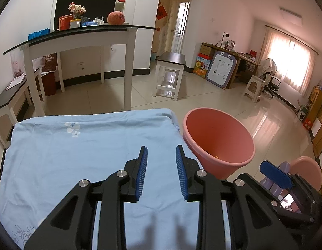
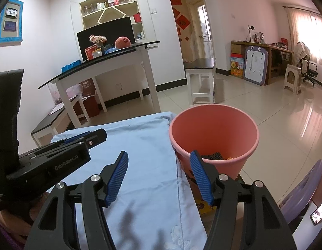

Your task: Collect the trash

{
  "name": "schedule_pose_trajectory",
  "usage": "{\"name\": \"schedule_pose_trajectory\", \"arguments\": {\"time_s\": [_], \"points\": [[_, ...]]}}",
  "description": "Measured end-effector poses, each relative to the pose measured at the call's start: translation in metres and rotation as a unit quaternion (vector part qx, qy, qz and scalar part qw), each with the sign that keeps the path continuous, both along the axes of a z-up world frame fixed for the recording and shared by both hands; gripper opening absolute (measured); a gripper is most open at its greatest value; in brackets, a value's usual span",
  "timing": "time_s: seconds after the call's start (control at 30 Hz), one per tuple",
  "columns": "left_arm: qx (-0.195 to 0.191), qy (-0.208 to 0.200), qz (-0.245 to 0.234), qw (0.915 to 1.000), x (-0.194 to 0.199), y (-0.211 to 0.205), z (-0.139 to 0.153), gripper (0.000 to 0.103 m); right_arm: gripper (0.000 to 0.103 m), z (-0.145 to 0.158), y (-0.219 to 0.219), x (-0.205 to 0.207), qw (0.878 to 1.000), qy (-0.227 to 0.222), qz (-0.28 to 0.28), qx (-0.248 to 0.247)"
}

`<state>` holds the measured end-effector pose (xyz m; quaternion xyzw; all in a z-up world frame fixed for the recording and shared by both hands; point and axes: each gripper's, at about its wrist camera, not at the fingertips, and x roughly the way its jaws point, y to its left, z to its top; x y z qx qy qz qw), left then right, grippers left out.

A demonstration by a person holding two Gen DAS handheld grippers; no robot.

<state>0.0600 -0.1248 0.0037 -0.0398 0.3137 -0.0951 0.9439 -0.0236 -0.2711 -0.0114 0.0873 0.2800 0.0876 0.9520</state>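
Tiled room, work surface draped in pale blue cloth (image 1: 88, 156). Left gripper (image 1: 161, 173) jaws spread, holding nothing, above cloth; body marked "GenRobot.AI". Right gripper (image 2: 159, 177) jaws spread, empty. Pink bin (image 2: 213, 137) at cloth's right edge, dark and orange scraps inside. Wall plaque reads "11109"

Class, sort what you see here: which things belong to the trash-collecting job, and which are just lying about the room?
Belongs to the job:
pink bin, some bits already inside
left gripper, open, empty
right gripper, open, empty
blue cloth, the work surface

Just lying about:
black monitor
flowers
white stool
drawing board
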Motion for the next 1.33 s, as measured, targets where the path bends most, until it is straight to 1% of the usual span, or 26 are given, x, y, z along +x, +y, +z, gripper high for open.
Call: {"name": "schedule_pose_trajectory", "arguments": {"time_s": [0.8,1.03,1.33], "points": [[0.001,0.005,-0.003,1.0,0.002,0.001,-0.003,0.028,0.061,0.001,0.0,0.0,1.0,0.001,0.0,-0.001],[0.003,0.002,-0.002,1.0,0.005,0.001,-0.004,0.028,0.061,-0.006,-0.001,0.004,1.0,0.005,0.0,0.0],[0.008,0.013,0.001,0.9999,0.013,0.0,-0.008,0.028,0.061,-0.017,-0.001,0.011,1.0,0.013,0.006,-0.002]]}}
